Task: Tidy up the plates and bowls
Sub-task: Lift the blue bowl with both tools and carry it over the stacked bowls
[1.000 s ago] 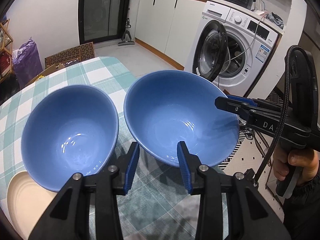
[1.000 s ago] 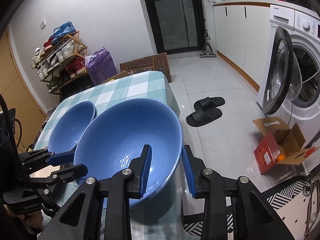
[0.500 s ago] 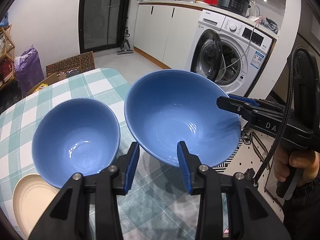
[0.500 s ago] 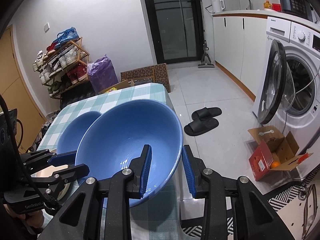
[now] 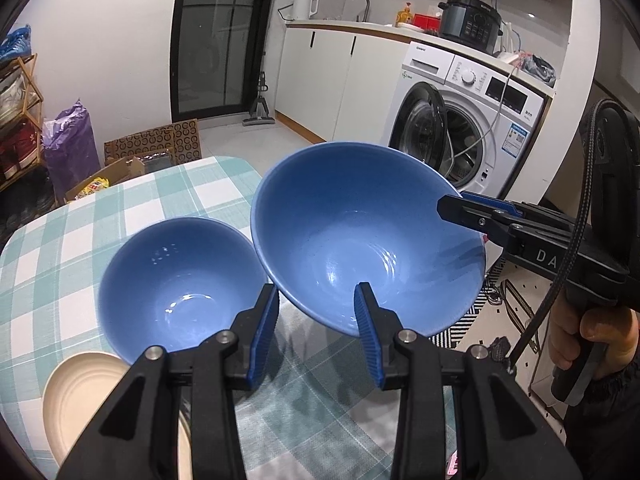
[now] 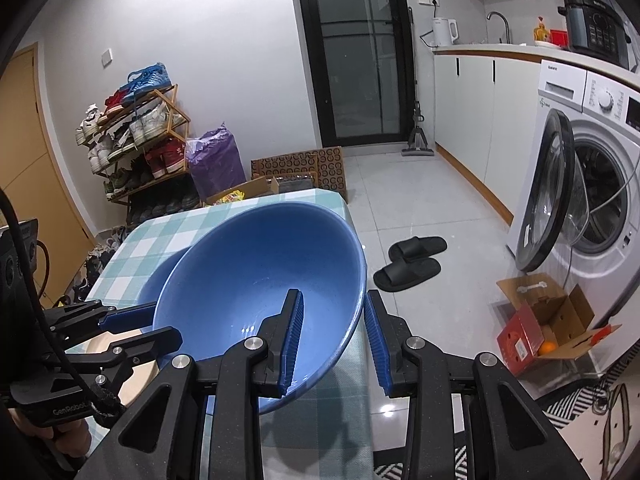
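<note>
A large blue bowl [image 5: 360, 240] hangs in the air above the checked table [image 5: 160, 196], gripped from two sides. My left gripper [image 5: 316, 300] is shut on its near rim, one finger inside and one outside. On the bowl's right rim my right gripper [image 5: 460, 208] is shut too. In the right wrist view the large bowl [image 6: 256, 280] sits between the right gripper [image 6: 332, 300] fingers, with the left gripper [image 6: 148, 324] on its left edge. A smaller blue bowl [image 5: 180, 284] stands on the table beside a beige plate [image 5: 80, 396].
A washing machine [image 5: 460, 132] with its door open stands to the right. Black slippers [image 6: 412, 264] and an open cardboard box [image 6: 548, 332] lie on the floor. A shoe rack [image 6: 136, 140] and a purple bag [image 6: 216, 160] are beyond the table.
Both grippers have risen with the large blue bowl between them. The small bowl, the plate and the table now look lower and farther away.
</note>
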`<move>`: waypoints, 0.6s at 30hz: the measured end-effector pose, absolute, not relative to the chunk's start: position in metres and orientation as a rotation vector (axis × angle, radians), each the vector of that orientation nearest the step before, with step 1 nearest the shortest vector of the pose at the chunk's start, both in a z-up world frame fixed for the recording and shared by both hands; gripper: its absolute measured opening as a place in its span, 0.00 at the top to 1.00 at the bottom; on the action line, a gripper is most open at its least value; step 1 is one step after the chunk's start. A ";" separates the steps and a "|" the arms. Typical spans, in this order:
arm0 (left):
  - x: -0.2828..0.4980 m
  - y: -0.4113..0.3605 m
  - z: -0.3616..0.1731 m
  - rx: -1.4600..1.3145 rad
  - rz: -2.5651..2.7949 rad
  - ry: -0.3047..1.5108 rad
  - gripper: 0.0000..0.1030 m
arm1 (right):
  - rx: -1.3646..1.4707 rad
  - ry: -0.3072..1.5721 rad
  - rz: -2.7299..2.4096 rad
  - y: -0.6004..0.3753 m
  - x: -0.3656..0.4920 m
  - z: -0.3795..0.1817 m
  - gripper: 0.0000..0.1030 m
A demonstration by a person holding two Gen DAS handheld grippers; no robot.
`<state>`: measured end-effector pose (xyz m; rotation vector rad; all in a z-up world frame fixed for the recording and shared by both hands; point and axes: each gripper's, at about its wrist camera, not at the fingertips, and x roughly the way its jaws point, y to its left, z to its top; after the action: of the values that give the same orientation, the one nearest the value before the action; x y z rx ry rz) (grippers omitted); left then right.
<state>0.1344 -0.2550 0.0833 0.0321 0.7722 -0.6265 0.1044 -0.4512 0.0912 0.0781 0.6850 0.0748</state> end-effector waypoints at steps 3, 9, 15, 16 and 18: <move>0.134 -0.249 0.085 0.025 -0.620 0.765 0.64 | 0.072 0.676 0.081 -0.446 0.104 0.095 0.68; 0.132 -0.237 0.091 0.010 -0.609 0.746 0.64 | 0.060 0.659 0.091 -0.433 0.104 0.106 0.68; 0.134 -0.223 0.095 -0.004 -0.591 0.734 0.64 | 0.039 0.643 0.110 -0.418 0.106 0.115 0.68; 0.134 -0.220 0.095 -0.007 -0.587 0.732 0.64 | 0.038 0.642 0.113 -0.416 0.106 0.115 0.68; 0.134 -0.214 0.096 -0.012 -0.579 0.728 0.64 | 0.034 0.641 0.123 -0.411 0.107 0.117 0.68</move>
<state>0.1343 -0.2143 0.0965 -0.0119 0.7279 -0.5790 0.1075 -0.4112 0.1167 0.0341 0.6409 0.1228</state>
